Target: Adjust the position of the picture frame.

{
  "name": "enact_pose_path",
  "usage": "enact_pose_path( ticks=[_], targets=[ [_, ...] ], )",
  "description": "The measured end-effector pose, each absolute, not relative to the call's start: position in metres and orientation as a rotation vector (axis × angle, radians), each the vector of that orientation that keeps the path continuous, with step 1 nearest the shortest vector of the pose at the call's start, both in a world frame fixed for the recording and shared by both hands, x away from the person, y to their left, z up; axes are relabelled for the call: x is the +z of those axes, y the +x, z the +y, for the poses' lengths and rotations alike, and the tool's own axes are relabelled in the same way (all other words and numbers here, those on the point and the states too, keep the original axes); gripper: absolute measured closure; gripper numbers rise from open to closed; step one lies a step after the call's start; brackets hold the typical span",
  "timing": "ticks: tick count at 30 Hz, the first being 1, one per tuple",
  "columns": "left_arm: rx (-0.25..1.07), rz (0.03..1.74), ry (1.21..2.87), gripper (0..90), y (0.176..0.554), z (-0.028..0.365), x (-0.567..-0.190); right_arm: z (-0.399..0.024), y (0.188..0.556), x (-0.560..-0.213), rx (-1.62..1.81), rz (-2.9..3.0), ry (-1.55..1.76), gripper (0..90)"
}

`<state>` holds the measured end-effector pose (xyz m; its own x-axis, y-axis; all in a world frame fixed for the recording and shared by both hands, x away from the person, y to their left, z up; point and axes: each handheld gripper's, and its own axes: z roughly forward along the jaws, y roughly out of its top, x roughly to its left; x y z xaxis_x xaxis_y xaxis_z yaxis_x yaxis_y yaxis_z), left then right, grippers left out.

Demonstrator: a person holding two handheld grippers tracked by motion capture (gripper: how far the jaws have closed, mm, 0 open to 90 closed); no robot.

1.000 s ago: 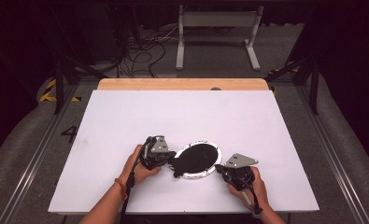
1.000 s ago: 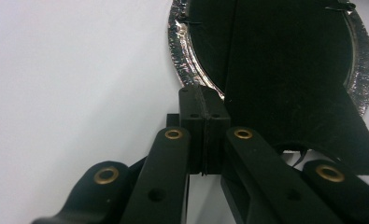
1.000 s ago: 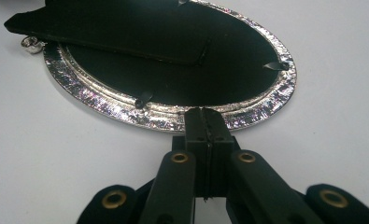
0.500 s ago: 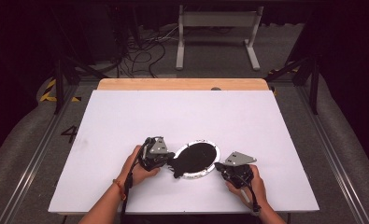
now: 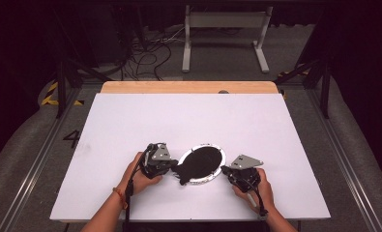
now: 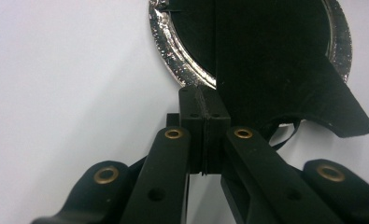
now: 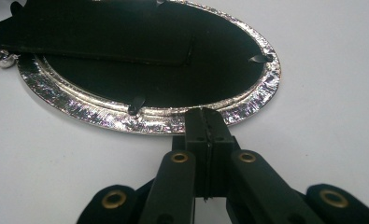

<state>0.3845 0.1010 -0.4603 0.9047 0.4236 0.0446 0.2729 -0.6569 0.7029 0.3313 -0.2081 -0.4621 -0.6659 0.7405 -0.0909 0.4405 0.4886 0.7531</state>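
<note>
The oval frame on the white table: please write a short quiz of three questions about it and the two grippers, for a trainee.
1. True or false: the left gripper has its jaws closed.
2. What rests on the oval silver frame? A) a red cloth B) a black backing board C) a glass cup
3. Which edge of the frame does the right gripper meet in its own view?

Key: 1 true. 2 B. 3 The near edge of the silver rim.

Both hands (image 5: 142,176) low, fingers (image 6: 204,128) pressed together.
</note>
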Motion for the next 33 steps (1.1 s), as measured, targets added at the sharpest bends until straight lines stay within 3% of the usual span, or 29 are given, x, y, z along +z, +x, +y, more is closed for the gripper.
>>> enact_pose_path(
  ticks=[15, 33],
  targets=[
    [0.252, 0.499, 2.314, 90.0, 0.379, 0.104, -0.462, -0.189, 0.311, -0.463, 1.058, 2.402, 0.905, 90.0],
    [0.221, 0.474, 2.303, 90.0, 0.372, 0.107, -0.464, -0.185, 0.322, -0.463, 1.019, 2.362, 0.924, 90.0]
  ],
)
